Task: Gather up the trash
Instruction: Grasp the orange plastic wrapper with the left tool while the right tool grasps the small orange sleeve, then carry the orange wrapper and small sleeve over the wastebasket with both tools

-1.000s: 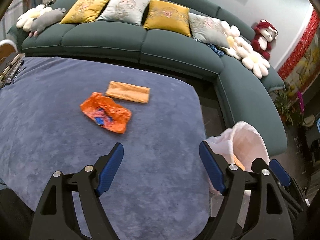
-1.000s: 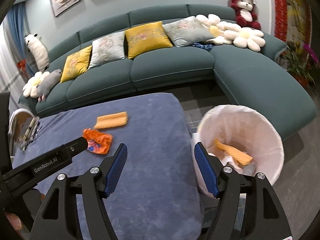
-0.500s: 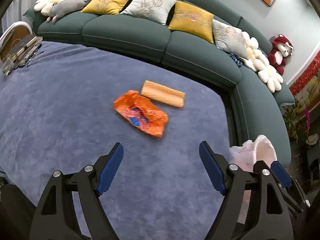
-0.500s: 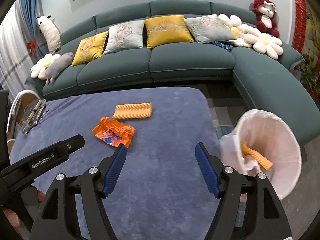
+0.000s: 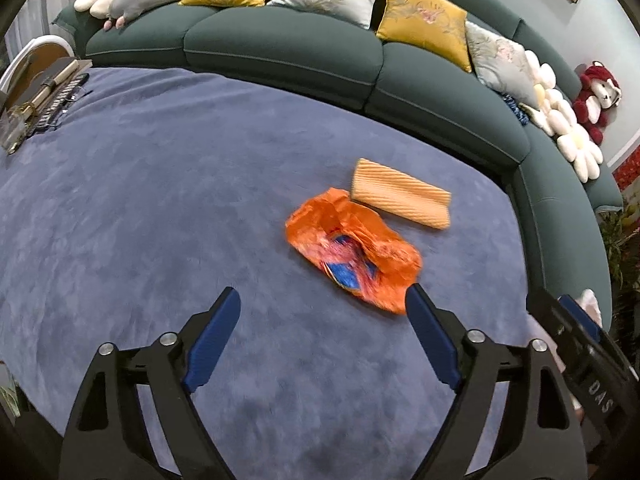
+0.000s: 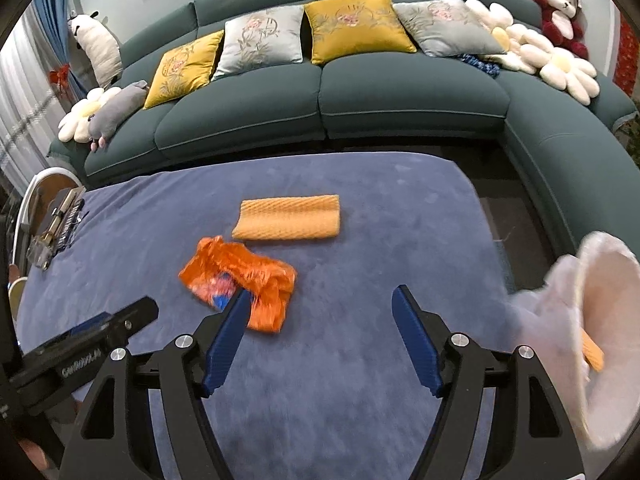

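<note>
Black hand-held gripper [image 5: 322, 300] frames, blue pads [image 6: 224, 344], silver screws

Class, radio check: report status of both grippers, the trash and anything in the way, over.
Left gripper empty, jaws opening. Right gripper open, empty. Crumpled orange plastic wrapper on blue cloth, beside folded orange ribbed cloth. Nothing in the way.

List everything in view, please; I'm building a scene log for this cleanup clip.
crumpled wrapper: 1, orange with blue print, on the cloth, nearest the tongs
folded cloth pad: 1, pale orange, just behind the wrapper
table cloth: 1, blue-grey, covers the table
trash bin: 1, white liner, right of the table, an orange piece inside
sofa: 1, dark green, curved behind the table
cushions: 4, two yellow, two grey
plush monkey: 1, red, sofa's right end
left tongs: blue pads, opening, nothing between
right tongs: blue pads, open, empty
</note>
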Demonstrator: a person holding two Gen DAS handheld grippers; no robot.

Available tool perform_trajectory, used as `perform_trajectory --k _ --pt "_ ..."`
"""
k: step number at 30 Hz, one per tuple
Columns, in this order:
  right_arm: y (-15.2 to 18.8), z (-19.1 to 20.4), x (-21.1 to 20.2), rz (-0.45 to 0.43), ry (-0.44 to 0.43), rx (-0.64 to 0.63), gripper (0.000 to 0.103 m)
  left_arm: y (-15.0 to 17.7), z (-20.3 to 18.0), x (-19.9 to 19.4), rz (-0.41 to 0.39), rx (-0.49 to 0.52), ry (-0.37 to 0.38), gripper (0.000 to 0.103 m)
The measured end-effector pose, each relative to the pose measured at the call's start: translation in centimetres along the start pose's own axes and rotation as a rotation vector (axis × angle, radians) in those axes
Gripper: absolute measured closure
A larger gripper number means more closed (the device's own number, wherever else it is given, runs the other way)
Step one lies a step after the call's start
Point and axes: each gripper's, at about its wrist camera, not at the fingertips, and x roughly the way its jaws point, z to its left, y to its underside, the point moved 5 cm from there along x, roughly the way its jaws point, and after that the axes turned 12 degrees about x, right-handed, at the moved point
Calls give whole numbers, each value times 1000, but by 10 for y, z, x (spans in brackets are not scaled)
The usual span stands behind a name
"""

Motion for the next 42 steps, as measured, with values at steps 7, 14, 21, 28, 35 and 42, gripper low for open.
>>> perform_trajectory --k 7,14,21,28,35,42 --pt "-34 4 70 41 -20 32 33 -22 6 56 50 27 -14 14" --pt "-62 3 131 82 -6 39 33 -29 2 106 113 52 -60 15" --pt "-71 4 175 135 17 8 33 -32 -4 127 136 32 -37 34" --pt "-62 11 196 170 -1 35 45 -29 -7 119 126 66 -46 66" --pt "-47 17 179 187 -47 32 80 -21 -9 107 136 81 -26 83" --pt "-34 -1 123 129 -63 62 86 -10 -13 80 119 69 -23 86"
